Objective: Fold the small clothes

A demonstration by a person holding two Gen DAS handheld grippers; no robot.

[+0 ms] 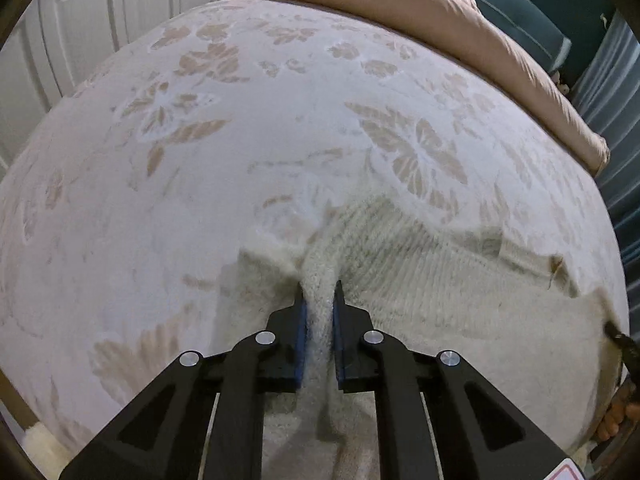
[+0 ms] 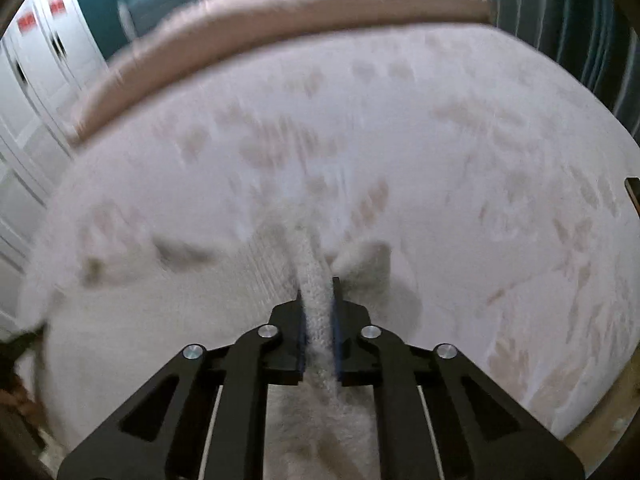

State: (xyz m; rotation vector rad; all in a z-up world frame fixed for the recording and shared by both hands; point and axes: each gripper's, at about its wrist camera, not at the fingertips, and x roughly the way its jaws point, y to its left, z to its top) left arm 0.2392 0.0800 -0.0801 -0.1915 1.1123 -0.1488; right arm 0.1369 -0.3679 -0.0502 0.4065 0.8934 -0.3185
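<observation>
On floral bedspread (image 1: 280, 140): cream knit garment (image 1: 400, 248) lies spread near front edge. Left gripper (image 1: 319, 292) and right gripper (image 2: 316, 288) each clenched on a pinched fold of it.

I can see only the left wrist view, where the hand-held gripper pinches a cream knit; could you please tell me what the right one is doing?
Observer: The right hand-held gripper is shut on a fold of the same cream knit garment.
Operator: Thank you. Is that picture sharp?
Observer: No, it is blurred, so the flowered bedspread looks smeared.
Operator: Anything off to its left?
Observer: White cabinet doors with red labels.
</observation>
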